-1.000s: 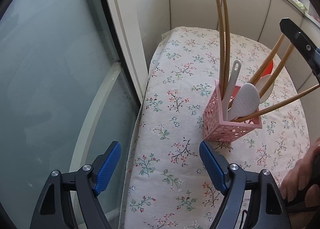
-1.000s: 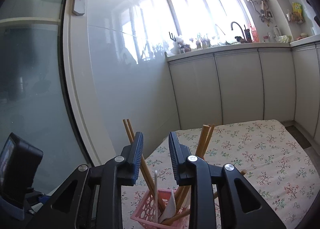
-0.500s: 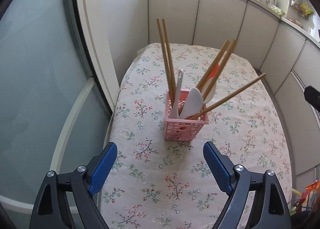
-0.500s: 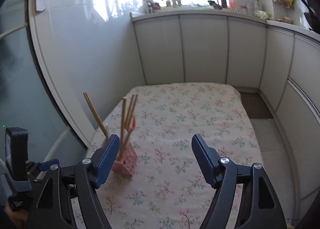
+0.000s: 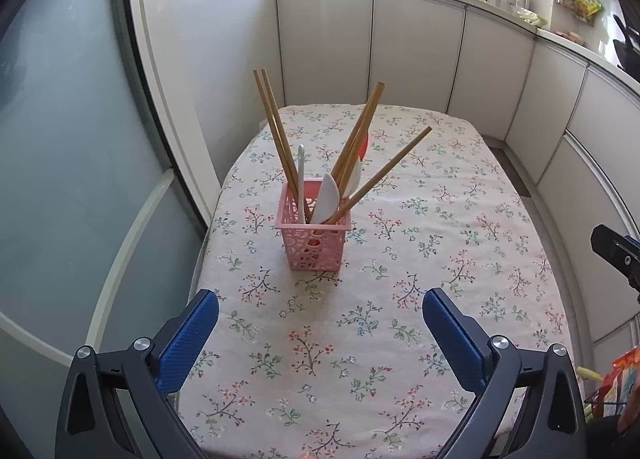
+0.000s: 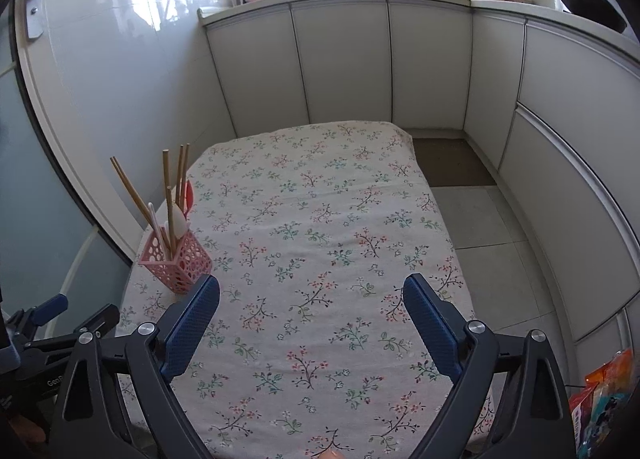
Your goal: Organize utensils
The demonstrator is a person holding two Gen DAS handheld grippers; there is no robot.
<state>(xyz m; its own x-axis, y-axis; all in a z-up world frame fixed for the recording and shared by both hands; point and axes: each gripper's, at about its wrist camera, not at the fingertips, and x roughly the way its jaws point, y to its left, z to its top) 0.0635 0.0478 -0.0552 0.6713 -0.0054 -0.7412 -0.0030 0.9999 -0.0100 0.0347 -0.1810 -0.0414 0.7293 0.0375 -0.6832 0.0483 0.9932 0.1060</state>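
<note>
Judging from the layout, the sorting step looks finished or close to it: every utensil in view stands in the pink basket (image 5: 314, 237), and no loose item shows on the floral tabletop (image 5: 400, 299). Any next move calls only for a check of the cloth for strays, and for keeping clear of the tall sticks so the light basket is not tipped.

Left claw (image 5: 320, 339): empty, nothing between its blue pads, jaws opening wide; it hangs near the basket on the viewer's side, apart from it.

Pink basket: perforated plastic, upright, on the tabletop's left part, close to the edge by the glass door (image 5: 80, 179).

Contents, left to right in the left wrist view:
- pair of wooden chopsticks (image 5: 276, 139), leaning left;
- slim white handle (image 5: 301, 179), near upright;
- white rice paddle (image 5: 326, 199), blade up;
- second chopstick pair (image 5: 360, 131), leaning right, with a red-and-white spoon (image 5: 362, 151) behind it;
- single chopstick (image 5: 384, 175), tilted far right.

Right claw (image 6: 312, 323): empty, jaws opening, to the right of the basket and apart from it.
</note>
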